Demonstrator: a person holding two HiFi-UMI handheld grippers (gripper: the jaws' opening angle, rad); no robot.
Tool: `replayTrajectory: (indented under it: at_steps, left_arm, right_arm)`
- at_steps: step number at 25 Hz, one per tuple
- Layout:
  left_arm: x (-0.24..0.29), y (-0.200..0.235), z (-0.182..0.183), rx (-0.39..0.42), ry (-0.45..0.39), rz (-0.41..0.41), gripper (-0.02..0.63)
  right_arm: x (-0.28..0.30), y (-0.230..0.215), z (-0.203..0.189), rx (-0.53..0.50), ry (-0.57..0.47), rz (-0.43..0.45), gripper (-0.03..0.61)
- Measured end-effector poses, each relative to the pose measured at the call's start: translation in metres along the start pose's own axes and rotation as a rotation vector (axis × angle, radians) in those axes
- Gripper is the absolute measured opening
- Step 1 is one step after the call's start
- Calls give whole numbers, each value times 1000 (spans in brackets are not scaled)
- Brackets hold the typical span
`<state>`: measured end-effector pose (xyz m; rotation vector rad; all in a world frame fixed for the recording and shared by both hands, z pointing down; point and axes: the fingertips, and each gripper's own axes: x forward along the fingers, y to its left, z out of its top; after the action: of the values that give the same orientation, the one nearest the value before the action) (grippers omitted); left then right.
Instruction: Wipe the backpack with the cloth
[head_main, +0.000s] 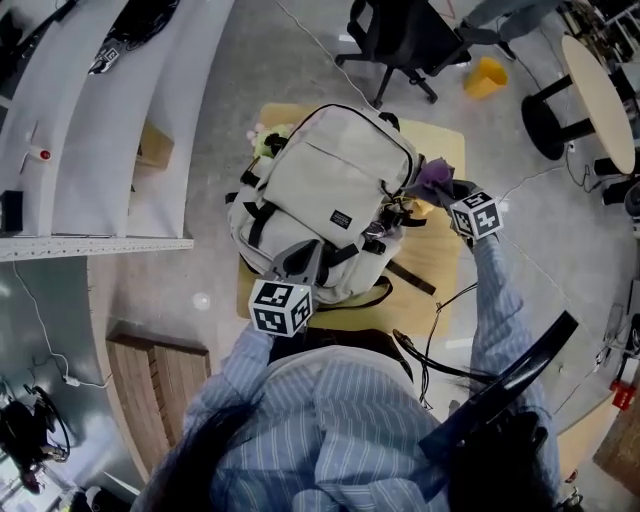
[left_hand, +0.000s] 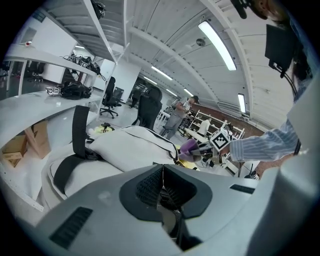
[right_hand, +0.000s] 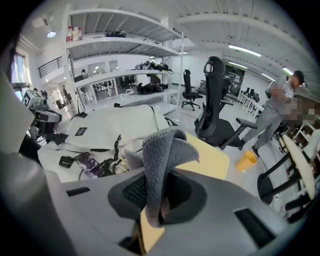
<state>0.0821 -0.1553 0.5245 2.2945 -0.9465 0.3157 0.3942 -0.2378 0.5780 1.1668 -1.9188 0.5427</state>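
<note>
A beige backpack (head_main: 330, 190) (left_hand: 130, 150) (right_hand: 115, 125) with black straps lies flat on a small yellow table (head_main: 445, 255). My right gripper (head_main: 447, 192) (right_hand: 161, 185) is at the pack's right edge, shut on a folded grey-purple cloth (head_main: 435, 178) (right_hand: 162, 150) (left_hand: 189, 146) that stands up out of the jaws. My left gripper (head_main: 303, 262) (left_hand: 161, 172) sits over the pack's near end with its jaws shut. Nothing sticks out between its pads; a dark strap shows below them. Buckles and a keyring (head_main: 395, 215) lie beside the cloth.
White shelving (head_main: 100, 120) runs along the left. A black office chair (head_main: 400, 40) and a yellow bin (head_main: 485, 75) stand beyond the table. A round table (head_main: 600, 90) is at far right. A wooden pallet (head_main: 155, 380) lies on the floor at left.
</note>
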Motion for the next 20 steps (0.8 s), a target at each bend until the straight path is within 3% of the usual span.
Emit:
replayTrajectory:
  at_steps: [12,20]
  left_arm:
    - [-18,-50,-23,-36,-73,60,6]
    - [-58,-59,-49,-76,-110,178,6]
  right_arm:
    - [-39,50,-36,-17,-69,66,41]
    - [-96,68,-27,-13,-223,67,41]
